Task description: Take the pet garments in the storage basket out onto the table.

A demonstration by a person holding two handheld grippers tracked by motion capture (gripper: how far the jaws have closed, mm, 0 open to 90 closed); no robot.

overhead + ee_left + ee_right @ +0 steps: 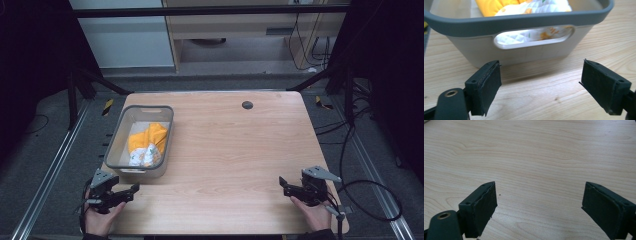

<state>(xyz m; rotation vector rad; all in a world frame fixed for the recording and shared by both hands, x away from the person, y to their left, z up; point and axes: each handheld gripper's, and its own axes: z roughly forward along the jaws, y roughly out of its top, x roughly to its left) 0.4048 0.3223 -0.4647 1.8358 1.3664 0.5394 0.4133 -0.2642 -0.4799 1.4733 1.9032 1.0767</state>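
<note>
Table (235, 150) of pale wood takes up most of the high view, bare but for a grey bin (116, 150) near its left edge. Inside the bin lies a crumpled cloth (147, 145), orange and white, heaped toward the near right corner; in the left gripper view it shows over the rim and through the handle slot (534, 36).

Judging by the layout, the cloth is the thing to be fetched, and trouble could come from the bin itself. It looks light, so a jaw catching the rim or the slot might drag or tip it toward the table's edge, which is close on that side. A shallow pinch on one fold could also let the cloth slip free on the way up, or snag it on the wall.

Left gripper (125, 195) sits low at the near left corner, just in front of the bin's near wall, jaws spread wide, holding nothing and touching nothing. Right gripper (286, 186) hovers at the near right, well apart from the bin, jaws likewise spread wide over bare wood, empty.
</note>
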